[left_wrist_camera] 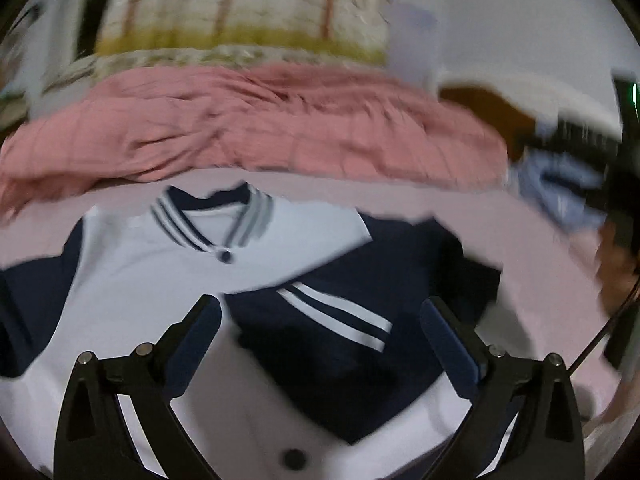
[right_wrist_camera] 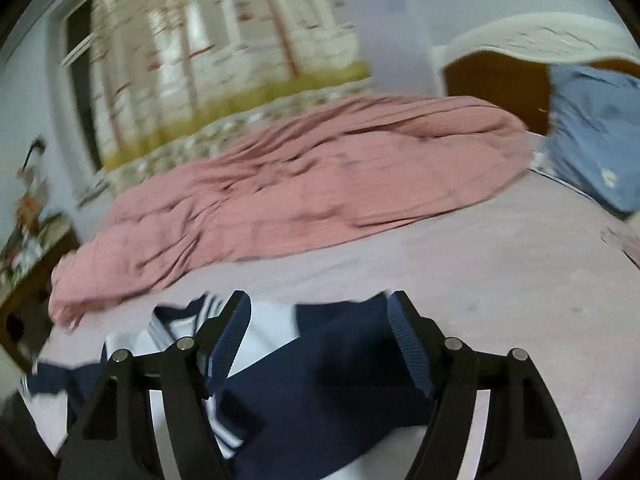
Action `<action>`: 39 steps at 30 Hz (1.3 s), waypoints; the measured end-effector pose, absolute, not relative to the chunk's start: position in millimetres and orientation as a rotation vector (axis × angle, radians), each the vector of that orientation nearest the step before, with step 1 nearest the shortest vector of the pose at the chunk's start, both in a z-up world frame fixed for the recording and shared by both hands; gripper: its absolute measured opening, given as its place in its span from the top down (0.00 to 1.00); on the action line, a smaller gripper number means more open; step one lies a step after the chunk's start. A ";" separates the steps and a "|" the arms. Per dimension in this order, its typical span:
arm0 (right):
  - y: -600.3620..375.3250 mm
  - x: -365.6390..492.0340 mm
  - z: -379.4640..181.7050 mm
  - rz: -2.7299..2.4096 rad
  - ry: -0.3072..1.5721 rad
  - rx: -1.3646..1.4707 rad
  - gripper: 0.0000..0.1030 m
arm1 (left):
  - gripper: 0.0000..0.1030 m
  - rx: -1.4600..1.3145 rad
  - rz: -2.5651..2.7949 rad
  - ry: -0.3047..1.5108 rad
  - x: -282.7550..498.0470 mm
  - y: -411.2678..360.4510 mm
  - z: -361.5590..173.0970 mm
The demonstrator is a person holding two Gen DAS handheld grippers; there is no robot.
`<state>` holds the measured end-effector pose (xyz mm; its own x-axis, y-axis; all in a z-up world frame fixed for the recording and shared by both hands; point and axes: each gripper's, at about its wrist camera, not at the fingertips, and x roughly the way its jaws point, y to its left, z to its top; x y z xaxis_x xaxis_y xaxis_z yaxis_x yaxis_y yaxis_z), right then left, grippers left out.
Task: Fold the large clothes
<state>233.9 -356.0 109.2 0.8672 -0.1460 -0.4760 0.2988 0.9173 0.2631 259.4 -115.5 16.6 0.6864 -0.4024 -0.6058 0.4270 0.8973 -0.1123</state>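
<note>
A white and navy varsity jacket [left_wrist_camera: 160, 280] lies flat on the pale pink bed sheet [left_wrist_camera: 540, 292], striped collar away from me. Its navy sleeve [left_wrist_camera: 360, 320], with a white-striped cuff, lies folded across the white front. My left gripper [left_wrist_camera: 320, 312] hovers just above that sleeve, jaws wide apart with nothing pinched. In the right wrist view the same jacket [right_wrist_camera: 272, 332] shows with the navy sleeve [right_wrist_camera: 332, 380] under my right gripper [right_wrist_camera: 318, 304]. Its jaws stand apart over the cloth, and the pads are not pressing on it.
A crumpled pink blanket [left_wrist_camera: 260, 128] lies across the bed beyond the jacket. A blue garment [right_wrist_camera: 592, 128] hangs at the right by a brown headboard [right_wrist_camera: 496, 84]. A curtain with a tree print [right_wrist_camera: 224, 40] covers the far wall. A cluttered side table [right_wrist_camera: 28, 240] stands at the left.
</note>
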 end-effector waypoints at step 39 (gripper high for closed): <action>-320.9 339.3 -41.3 -0.025 1.001 0.178 0.38 | 0.36 -0.163 0.378 0.656 319.6 90.5 -6.4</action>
<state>339.3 -320.9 -41.3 0.5402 0.0609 -0.8393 0.1026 0.9852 0.1375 319.6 90.5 -6.4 0.7276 0.2908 -0.6213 -0.3924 0.9193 -0.0293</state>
